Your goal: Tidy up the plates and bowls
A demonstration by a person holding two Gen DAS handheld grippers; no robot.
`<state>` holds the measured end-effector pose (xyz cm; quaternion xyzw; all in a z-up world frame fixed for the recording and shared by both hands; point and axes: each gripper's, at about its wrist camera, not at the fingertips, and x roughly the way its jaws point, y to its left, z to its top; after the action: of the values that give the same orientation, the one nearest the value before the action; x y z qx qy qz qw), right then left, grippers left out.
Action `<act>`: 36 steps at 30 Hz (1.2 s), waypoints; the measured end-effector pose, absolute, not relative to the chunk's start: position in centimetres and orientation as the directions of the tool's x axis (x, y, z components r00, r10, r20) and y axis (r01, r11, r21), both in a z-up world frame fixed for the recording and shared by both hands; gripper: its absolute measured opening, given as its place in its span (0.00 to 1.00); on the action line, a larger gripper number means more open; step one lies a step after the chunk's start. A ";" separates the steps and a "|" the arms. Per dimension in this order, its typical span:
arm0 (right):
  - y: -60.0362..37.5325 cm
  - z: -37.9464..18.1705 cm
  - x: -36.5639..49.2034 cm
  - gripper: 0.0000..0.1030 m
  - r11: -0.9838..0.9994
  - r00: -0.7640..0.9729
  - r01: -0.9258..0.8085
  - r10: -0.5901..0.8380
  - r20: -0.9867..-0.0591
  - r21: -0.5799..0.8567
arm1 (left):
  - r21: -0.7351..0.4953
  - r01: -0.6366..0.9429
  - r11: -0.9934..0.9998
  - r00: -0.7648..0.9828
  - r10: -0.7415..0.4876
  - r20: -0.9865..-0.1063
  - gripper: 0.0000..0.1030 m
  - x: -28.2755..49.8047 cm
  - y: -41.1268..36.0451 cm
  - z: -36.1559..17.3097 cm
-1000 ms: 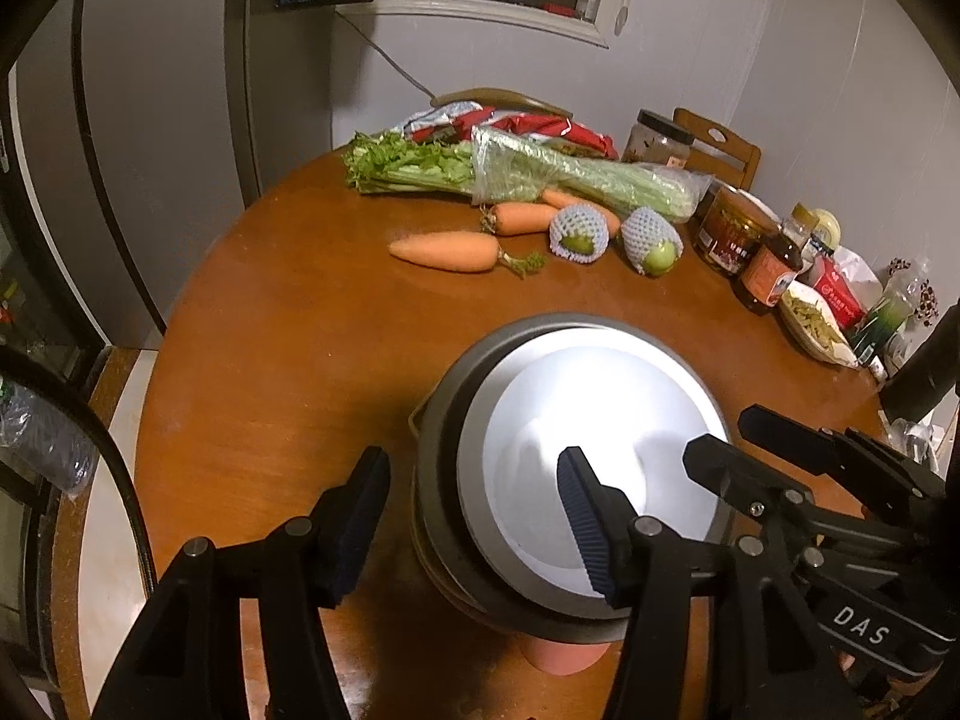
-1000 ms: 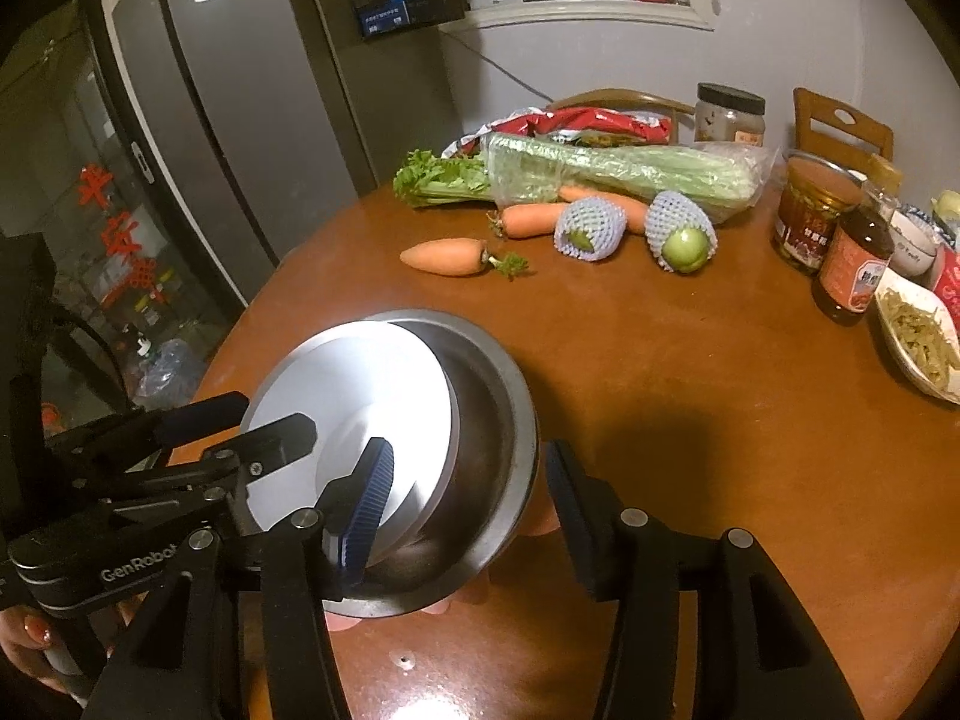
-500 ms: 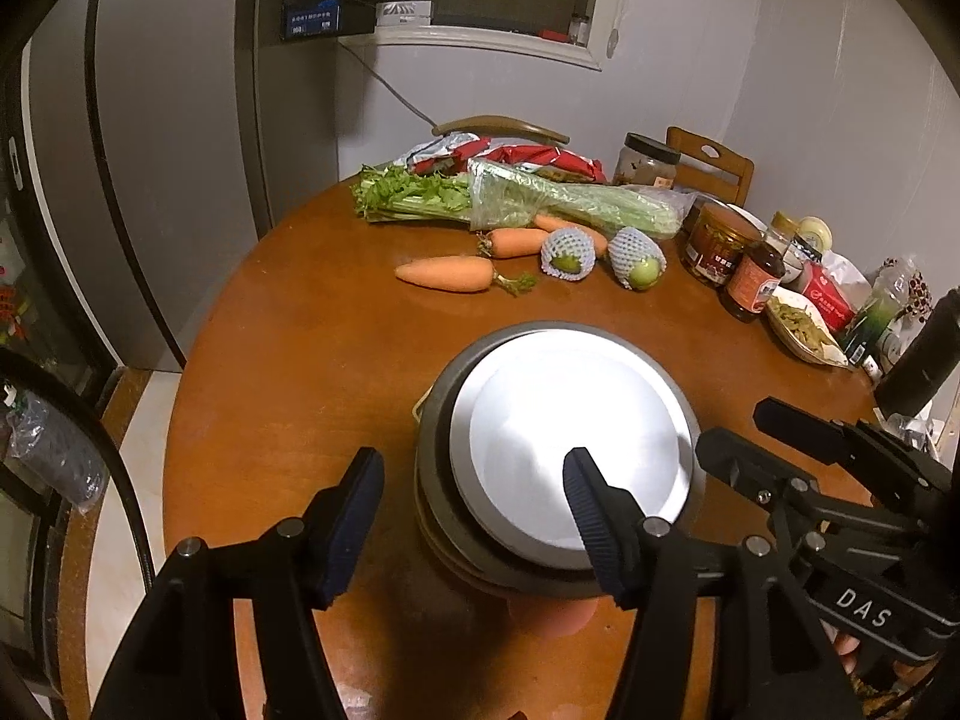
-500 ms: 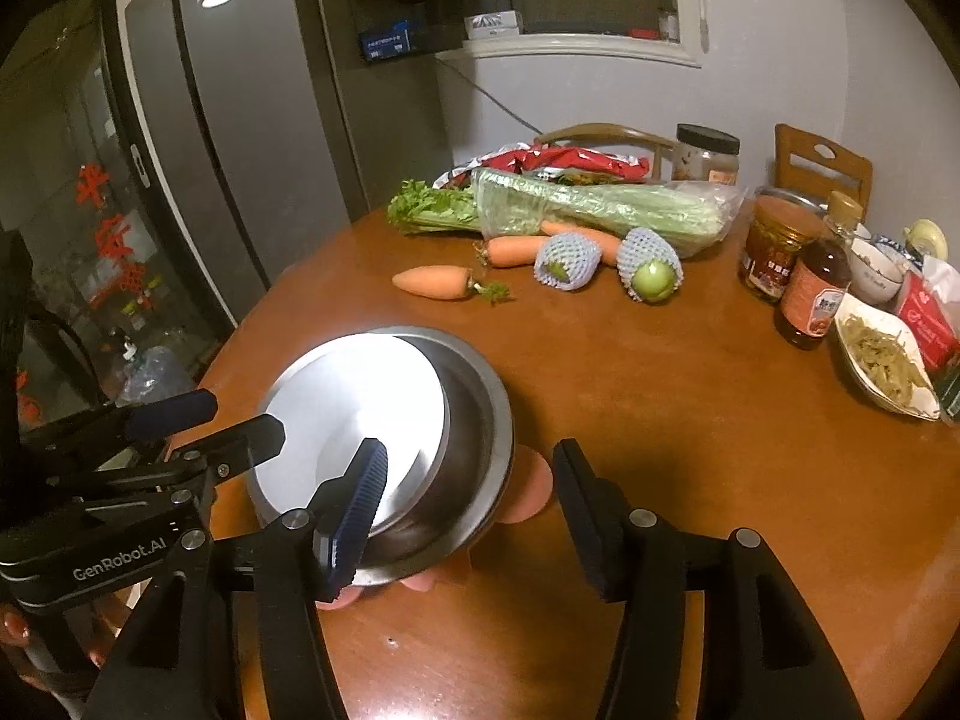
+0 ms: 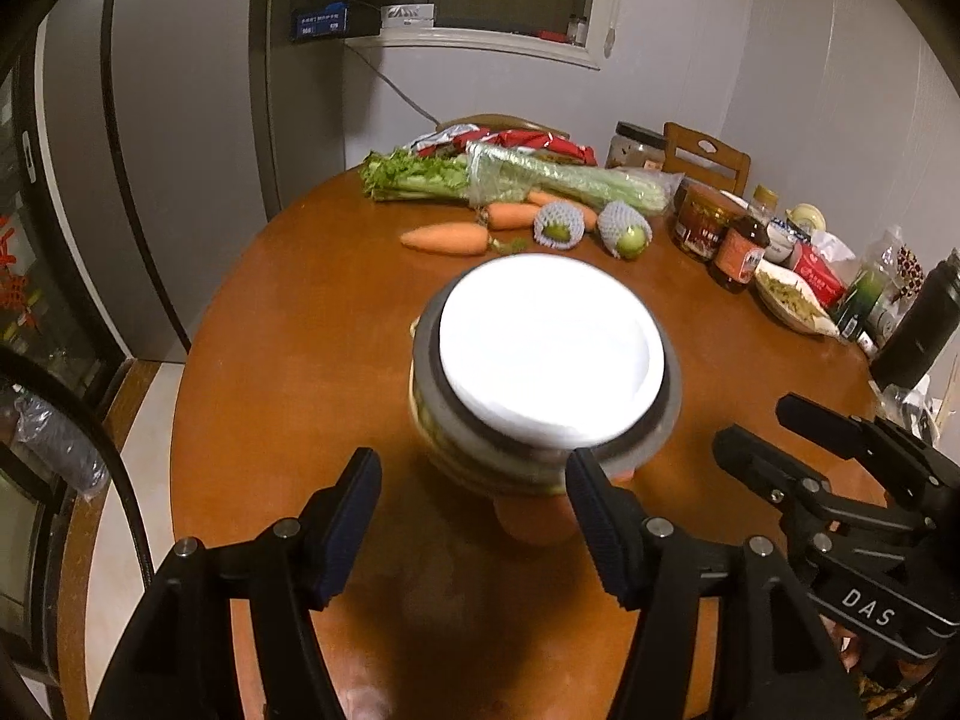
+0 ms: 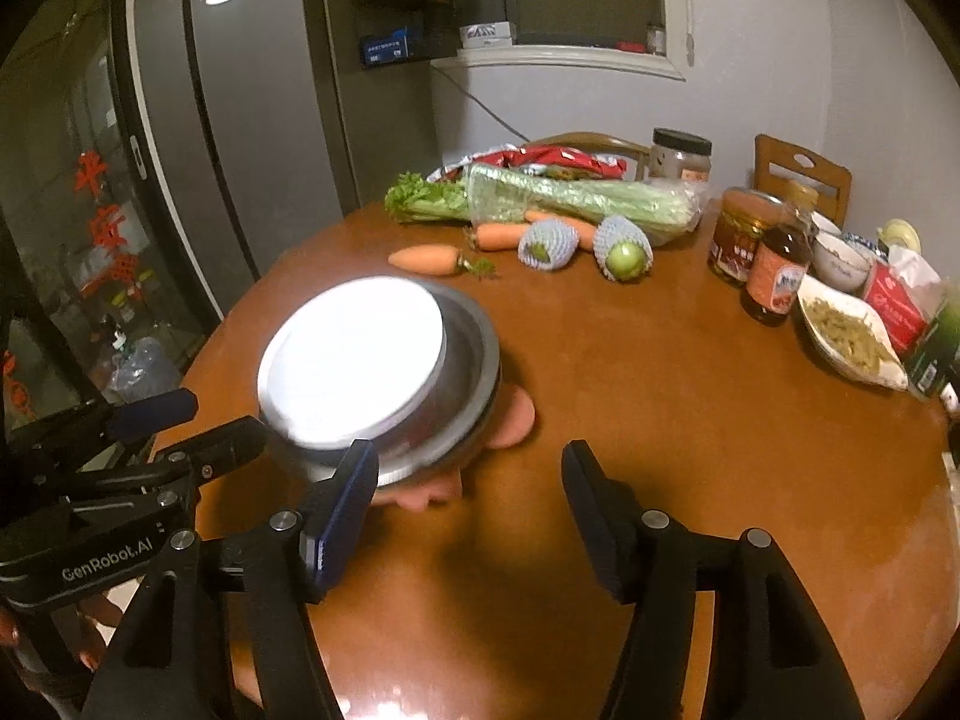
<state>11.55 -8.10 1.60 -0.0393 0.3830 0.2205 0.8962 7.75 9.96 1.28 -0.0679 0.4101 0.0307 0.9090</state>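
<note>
2 grippers stand apart from the stack point(image 5: 540, 396), which sits on the round table point(image 5: 288, 324) toward its near edge. The left gripper point(image 5: 474, 525) has just been opening its jaws; they are spread with nothing between them, and the stack lies just beyond their tips. The right gripper point(image 6: 465, 516) has also just been opening; its jaws are spread and hold nothing, with the stack just beyond its left finger.

Stack contents, top to bottom: 1 white plate point(image 5: 549, 357), 1 metal bowl point(image 6: 474, 372), at least 1 striped dish point(image 5: 480, 468) beneath (exact count hidden), and 1 pink piece point(image 6: 516, 420) at the base.

Risk assessment:
- The plate sits off-centre in the metal bowl, toward the fridge side. A knock from either finger could probably slide or tip it.
- The pink base looks narrower than the bowl above. A sideways push could topple the whole stack.

Beyond the stack: 3 carrots point(image 5: 447, 238), 2 netted fruits point(image 5: 558, 227), 1 bagged celery bunch point(image 5: 570, 180).
</note>
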 end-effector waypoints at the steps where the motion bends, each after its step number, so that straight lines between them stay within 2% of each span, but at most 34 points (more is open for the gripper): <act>1: -8.3 1.4 11.2 0.64 0.901 0.609 -0.423 0.362 -0.706 0.097 | -0.099 -0.118 0.988 0.660 0.004 -0.752 0.62 7.4 9.9 1.0; 14: -10.6 -0.5 6.5 0.65 0.906 0.613 -0.406 0.366 -0.700 0.119 | -0.075 -0.110 0.991 0.658 0.016 -0.753 0.62 3.1 7.9 -0.4; 36: -12.0 -0.1 3.1 0.66 0.899 0.623 -0.413 0.394 -0.675 0.144 | -0.049 -0.077 0.996 0.680 0.016 -0.733 0.62 0.2 5.6 0.3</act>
<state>3.13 -12.03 -0.07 -0.0126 0.3717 0.2239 0.9009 0.16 5.63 0.31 -0.0381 0.3993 0.0254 0.9157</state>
